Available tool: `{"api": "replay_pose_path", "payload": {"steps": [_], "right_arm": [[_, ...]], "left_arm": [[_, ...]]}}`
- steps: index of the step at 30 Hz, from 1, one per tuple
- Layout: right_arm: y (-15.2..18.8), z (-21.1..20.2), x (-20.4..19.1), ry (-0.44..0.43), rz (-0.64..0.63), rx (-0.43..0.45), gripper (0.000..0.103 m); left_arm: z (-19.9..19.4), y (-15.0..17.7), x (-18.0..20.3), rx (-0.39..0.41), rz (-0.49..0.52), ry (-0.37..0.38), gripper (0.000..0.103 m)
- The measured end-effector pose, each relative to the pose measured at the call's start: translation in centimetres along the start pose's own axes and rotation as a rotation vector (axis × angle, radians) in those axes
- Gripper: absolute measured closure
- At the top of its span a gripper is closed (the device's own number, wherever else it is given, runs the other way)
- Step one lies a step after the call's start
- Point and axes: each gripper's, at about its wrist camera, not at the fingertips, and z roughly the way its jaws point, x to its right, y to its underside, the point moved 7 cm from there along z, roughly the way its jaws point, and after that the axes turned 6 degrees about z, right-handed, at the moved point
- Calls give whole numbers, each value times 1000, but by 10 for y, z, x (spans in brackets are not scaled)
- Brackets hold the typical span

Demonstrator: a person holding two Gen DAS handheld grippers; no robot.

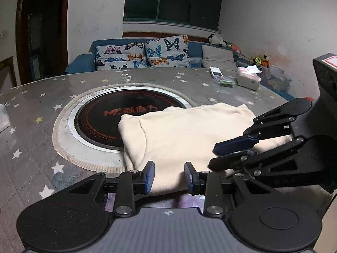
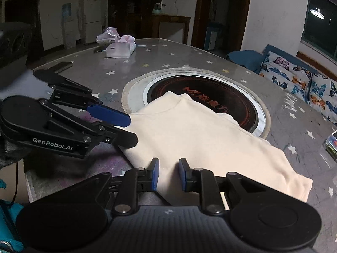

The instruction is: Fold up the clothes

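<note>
Lying folded into a rough rectangle on my star-printed tabletop (image 1: 31, 109), a cream sweatshirt (image 1: 189, 135) covers part of the round black cooktop (image 1: 101, 126) set into the middle. The fabric looks soft and plain, with a sleeve seam curving down its left side and the collar turned toward the cooktop. My left gripper (image 1: 169, 177) sits at the garment's near edge, jaws narrowly parted with cloth showing between them; I cannot tell whether they touch it. My right gripper (image 2: 169, 174) sits the same way at its own edge. Orange lettering on the cooktop begins with "M", followed by characters I cannot read. White lettering on the left gripper's side reads "GenRobot.AI". Butterfly-print cushions (image 1: 143, 52) line a blue sofa (image 1: 80, 63) beyond.
</note>
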Motion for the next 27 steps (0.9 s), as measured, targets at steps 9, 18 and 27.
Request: {"api": "replay_pose_path", "payload": {"steps": [9, 18, 27], "right_arm": [[-2, 2, -4, 1, -14, -16, 84], [-24, 2, -40, -55, -142, -6, 83], [-32, 19, -76, -73, -269, -4, 72]], "left_arm": [[3, 3, -15, -18, -73, 17, 69], [-7, -7, -50, -15, -184, -30, 69], [-7, -9, -88, -33, -340, -42, 55]]}}
